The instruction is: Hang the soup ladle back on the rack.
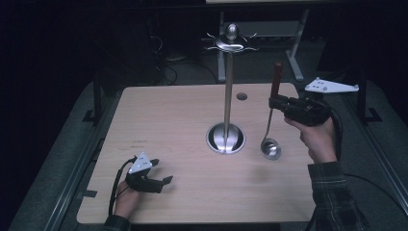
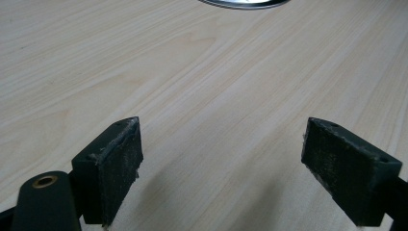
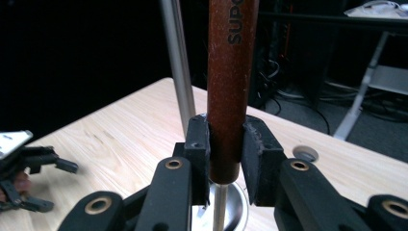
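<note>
Dark room behind, pale wood tabletop (image 1: 159,144) in front. Ladle (image 1: 271,139) hanging upright at about four o'clock of the tabletop's centre, brown handle clamped between the right gripper (image 1: 275,102) fingers (image 3: 198,144), steel bowl low, just over the wood. Steel hanging stand (image 1: 228,86) near the ladle at nine o'clock, round base on the tabletop. Left gripper (image 1: 163,175) well apart at seven o'clock, fingers (image 2: 113,166) spread wide, nothing between.
</note>
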### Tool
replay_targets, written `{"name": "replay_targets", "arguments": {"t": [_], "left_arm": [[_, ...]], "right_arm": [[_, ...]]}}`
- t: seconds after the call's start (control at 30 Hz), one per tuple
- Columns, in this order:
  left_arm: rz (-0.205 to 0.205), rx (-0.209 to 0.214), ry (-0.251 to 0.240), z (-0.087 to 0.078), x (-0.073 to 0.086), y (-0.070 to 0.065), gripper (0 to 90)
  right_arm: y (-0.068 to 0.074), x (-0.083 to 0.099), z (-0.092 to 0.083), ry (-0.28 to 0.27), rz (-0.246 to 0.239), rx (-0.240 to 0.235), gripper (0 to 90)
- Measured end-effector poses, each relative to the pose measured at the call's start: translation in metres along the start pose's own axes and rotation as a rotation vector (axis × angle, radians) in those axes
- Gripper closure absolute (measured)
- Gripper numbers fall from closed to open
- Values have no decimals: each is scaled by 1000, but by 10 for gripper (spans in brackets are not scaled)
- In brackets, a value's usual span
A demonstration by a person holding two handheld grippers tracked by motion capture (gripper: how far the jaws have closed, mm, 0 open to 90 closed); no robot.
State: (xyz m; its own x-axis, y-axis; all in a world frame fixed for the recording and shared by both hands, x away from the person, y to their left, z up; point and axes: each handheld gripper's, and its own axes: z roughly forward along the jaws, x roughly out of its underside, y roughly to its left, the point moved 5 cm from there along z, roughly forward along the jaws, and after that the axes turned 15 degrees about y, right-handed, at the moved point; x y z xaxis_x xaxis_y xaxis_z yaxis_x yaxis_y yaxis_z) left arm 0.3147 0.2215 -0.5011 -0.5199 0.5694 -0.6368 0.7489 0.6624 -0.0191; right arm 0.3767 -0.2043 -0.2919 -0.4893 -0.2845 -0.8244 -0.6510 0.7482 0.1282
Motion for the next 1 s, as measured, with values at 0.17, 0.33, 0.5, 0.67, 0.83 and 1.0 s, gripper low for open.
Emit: {"name": "replay_targets", "arguments": {"t": [0.17,0.33,0.5,0.67,0.83,1.0], "left_arm": [[-1,1,-4,-1,0,0,140],[-8,5,-25,-3,0,0,140],[-3,-2,-36,-4,0,1,140],[-7,1,-44,-4,0,1,139],[-6,2,-42,-4,0,1,140],[-6,2,-44,-4,0,1,140]], "right_arm": [[5,-16,-1,-14,-16,-18,740],[11,-33,-3,-24,-41,-25,741],[15,-44,-3,-29,-54,-33,740],[21,-57,-1,-29,-73,-43,740],[23,-60,1,-27,-78,-47,740],[24,-60,6,-18,-78,-53,740]]}}
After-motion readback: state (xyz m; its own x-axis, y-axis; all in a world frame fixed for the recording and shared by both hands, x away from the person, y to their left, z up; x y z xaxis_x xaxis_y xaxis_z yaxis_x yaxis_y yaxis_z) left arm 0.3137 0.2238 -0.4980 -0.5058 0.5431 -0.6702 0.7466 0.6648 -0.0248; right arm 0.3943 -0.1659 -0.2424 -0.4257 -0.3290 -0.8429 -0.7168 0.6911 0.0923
